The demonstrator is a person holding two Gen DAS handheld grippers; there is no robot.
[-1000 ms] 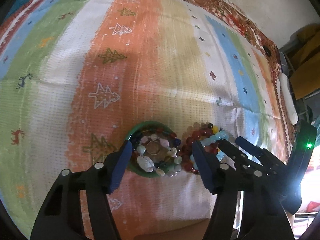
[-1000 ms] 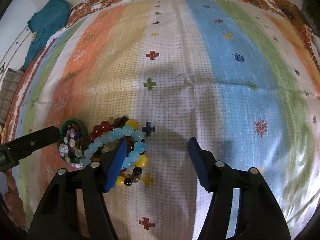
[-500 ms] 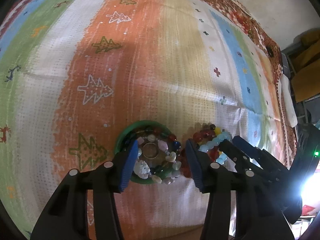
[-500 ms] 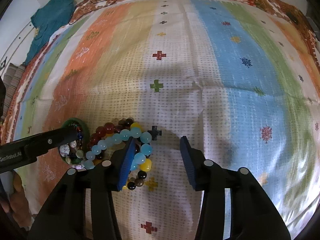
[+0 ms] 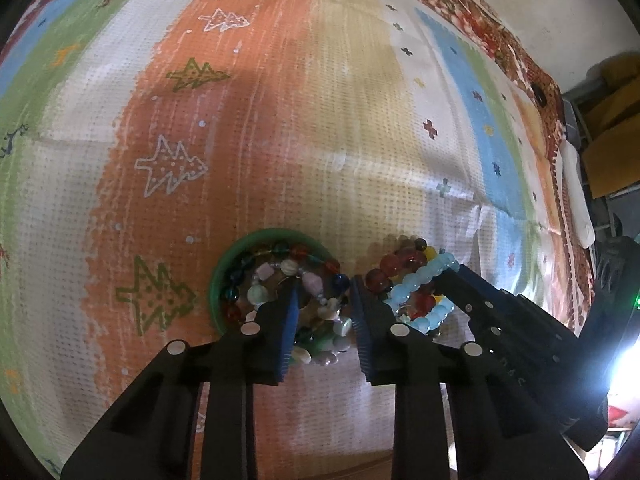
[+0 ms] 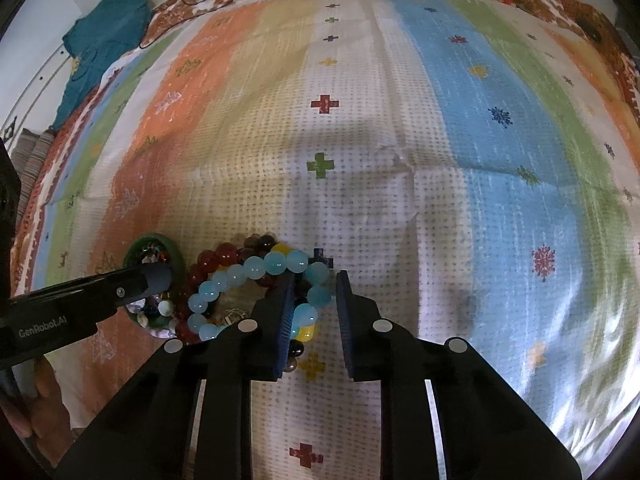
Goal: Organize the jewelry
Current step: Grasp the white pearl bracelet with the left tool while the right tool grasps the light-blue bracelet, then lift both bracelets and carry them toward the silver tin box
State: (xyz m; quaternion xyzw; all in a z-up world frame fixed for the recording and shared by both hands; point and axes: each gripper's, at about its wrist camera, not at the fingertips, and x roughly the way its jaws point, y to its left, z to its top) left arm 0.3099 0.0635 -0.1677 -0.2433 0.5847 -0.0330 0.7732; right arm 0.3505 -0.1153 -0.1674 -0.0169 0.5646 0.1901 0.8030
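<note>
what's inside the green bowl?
The green bowl holds mixed bead strands: red, teal, white and pale pink beads. The left gripper, jaws closing over them, covers the middle, so the bottom is hidden.

Green dish [image 5: 224, 276]: my left gripper's fingers [image 5: 286, 320] are covering its near rim and part of the beads inside; in the right wrist view the same gripper's arm is hiding most of it. Light blue bracelet [image 6: 256, 268]: my right gripper's finger [image 6: 286, 308] is blocking one stretch, so I am not seeing whether the pads are touching it. Items under that bracelet: too tangled to tell apart. Teal cloth [image 6: 100, 40]: cut off at the frame edge.
</note>
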